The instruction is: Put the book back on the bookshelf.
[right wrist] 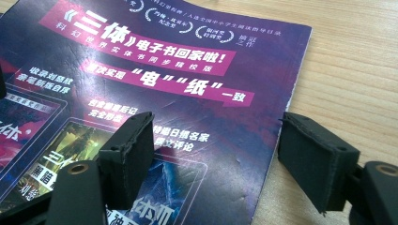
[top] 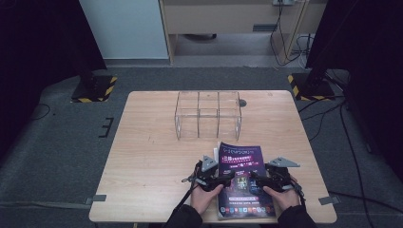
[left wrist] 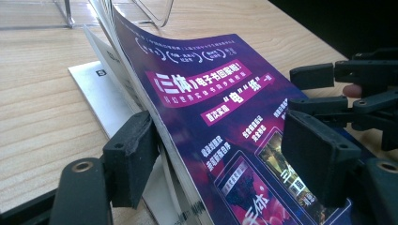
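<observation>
A purple magazine (top: 242, 180) with white and pink print lies at the table's near edge, between my two grippers. My left gripper (top: 228, 179) is at its left side. In the left gripper view the cover and several pages (left wrist: 211, 93) curve up off a white page (left wrist: 101, 96) and pass between the open jaws of the left gripper (left wrist: 225, 150), close against the left pad (left wrist: 133, 150). My right gripper (top: 254, 179) is open and straddles the magazine's right edge (right wrist: 277, 136): one pad (right wrist: 129, 150) over the cover, the other (right wrist: 312, 161) over bare wood.
A clear acrylic organizer (top: 207, 114) with several compartments stands at the middle of the wooden table (top: 152, 156), just beyond the magazine. The right gripper (left wrist: 338, 89) shows in the left gripper view. Grey floor and black stands surround the table.
</observation>
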Demonstrator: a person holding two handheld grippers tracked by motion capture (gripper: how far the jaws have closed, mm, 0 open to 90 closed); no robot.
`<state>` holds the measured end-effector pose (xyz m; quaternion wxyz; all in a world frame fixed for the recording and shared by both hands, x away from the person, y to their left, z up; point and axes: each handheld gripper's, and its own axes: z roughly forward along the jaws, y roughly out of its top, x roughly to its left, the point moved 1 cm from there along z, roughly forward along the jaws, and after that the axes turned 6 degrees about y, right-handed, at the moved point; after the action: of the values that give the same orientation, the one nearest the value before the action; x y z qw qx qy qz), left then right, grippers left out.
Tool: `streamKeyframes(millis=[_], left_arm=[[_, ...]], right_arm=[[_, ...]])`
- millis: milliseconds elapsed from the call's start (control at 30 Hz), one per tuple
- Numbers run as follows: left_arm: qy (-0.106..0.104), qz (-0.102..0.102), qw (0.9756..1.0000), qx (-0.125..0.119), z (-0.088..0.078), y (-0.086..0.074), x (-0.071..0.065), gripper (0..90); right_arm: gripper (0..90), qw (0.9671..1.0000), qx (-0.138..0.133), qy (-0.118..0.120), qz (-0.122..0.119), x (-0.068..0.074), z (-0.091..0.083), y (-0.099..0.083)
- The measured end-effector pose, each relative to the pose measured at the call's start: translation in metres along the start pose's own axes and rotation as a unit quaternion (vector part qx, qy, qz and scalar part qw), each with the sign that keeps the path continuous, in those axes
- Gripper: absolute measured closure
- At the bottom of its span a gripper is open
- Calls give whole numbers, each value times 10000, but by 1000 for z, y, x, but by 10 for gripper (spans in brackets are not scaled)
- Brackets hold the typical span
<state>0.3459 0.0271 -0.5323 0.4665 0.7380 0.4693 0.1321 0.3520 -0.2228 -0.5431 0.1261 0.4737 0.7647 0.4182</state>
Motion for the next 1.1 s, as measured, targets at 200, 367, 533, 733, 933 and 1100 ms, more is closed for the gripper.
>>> streamKeyframes(millis=[200, 367, 533, 733, 933, 1100], left_arm=[[57, 288, 9994, 207, -1, 12, -5, 290], [342, 828, 9952, 402, 2, 16, -17, 272], [408, 942, 9929, 606, 2, 18, -15, 262], [377, 1015, 9922, 617, -1, 22, -16, 282], [419, 1176, 9908, 527, -4, 25, -22, 290], [473, 1313, 9890, 493, -6, 25, -25, 300]], right_arm=[[276, 10000, -10, 5, -6, 0, 0, 0], [279, 10000, -10, 19, -3, -1, 0, 0], [278, 10000, -12, 27, -7, -1, 0, 0], [278, 10000, -18, 29, 2, -1, 0, 0], [278, 10000, -14, 49, -4, -1, 0, 0], [278, 10000, -11, 58, -6, -2, -1, 0]])
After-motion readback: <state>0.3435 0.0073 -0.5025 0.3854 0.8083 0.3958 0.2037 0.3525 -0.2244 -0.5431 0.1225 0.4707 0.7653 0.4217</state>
